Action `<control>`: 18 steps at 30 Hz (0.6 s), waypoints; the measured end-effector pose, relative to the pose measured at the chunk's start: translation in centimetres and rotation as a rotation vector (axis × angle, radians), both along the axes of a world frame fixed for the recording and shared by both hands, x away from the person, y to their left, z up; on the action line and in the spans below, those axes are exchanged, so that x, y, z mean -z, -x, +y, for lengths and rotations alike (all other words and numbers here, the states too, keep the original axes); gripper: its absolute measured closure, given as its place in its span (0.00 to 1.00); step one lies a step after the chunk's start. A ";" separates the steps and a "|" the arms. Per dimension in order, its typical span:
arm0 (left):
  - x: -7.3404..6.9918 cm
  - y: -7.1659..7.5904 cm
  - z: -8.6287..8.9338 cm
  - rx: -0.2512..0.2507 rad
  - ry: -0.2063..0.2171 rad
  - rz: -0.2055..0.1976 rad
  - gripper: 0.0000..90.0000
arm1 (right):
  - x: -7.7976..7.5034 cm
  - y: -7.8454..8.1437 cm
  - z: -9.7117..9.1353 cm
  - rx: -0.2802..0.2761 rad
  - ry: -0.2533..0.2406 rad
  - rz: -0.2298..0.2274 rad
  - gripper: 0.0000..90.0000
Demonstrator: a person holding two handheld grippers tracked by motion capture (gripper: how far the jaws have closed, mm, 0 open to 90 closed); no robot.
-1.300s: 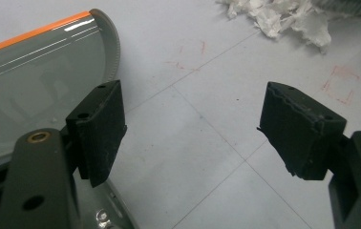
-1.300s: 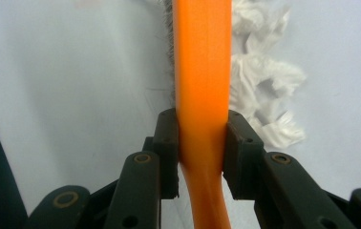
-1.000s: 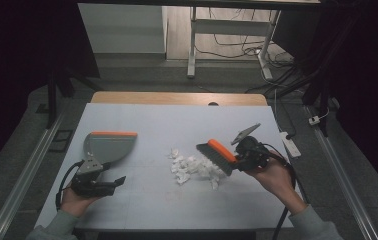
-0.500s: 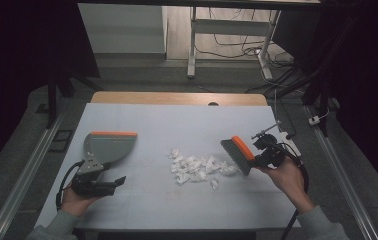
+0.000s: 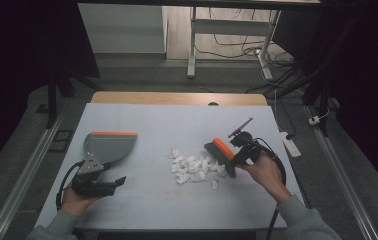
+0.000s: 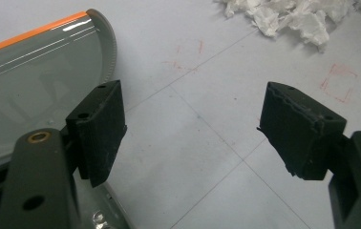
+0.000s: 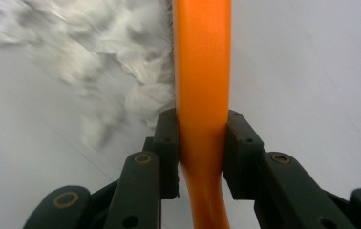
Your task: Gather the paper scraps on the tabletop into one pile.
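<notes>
The left hand-held gripper (image 5: 118, 182) lies low at eight o'clock, jaws spread wide; the right hand-held gripper (image 5: 233, 156), at four o'clock, is clamped tight.

- the high view looks forward and down from above the person's side, taking in the whole table (image 5: 142, 120) and the floor beyond it.
- the left gripper view sits low and close over the tabletop, looking past the dustpan (image 6: 30, 81) toward the paper scraps (image 6: 293, 16).
- the right gripper view looks along the brush (image 7: 201, 71) from very near; it shares the scraps with both others.
</notes>
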State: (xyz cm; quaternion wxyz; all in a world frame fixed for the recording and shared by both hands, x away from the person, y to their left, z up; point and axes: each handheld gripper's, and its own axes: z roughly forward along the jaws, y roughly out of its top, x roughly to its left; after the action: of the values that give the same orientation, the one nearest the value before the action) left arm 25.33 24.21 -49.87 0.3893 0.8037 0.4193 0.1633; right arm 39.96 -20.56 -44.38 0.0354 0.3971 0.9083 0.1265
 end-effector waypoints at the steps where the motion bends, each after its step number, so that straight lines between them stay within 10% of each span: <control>1: 0.0 0.0 0.0 -0.001 0.001 0.000 0.27 | 0.0 0.0 0.5 -0.011 -0.011 0.005 0.78; 4: 0.0 0.0 0.1 -0.001 0.004 0.000 0.27 | -0.5 0.2 1.2 -0.038 -0.115 0.046 0.78; 18: 0.0 0.0 0.0 0.002 0.000 0.000 0.27 | -4.5 0.9 -2.8 0.013 -0.215 -0.119 0.78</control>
State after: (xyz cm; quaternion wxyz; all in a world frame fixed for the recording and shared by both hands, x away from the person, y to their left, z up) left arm 25.34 24.18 -49.89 0.3895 0.8040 0.4186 0.1630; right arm 39.08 -23.32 -39.84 0.0474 0.3963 0.8832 0.2463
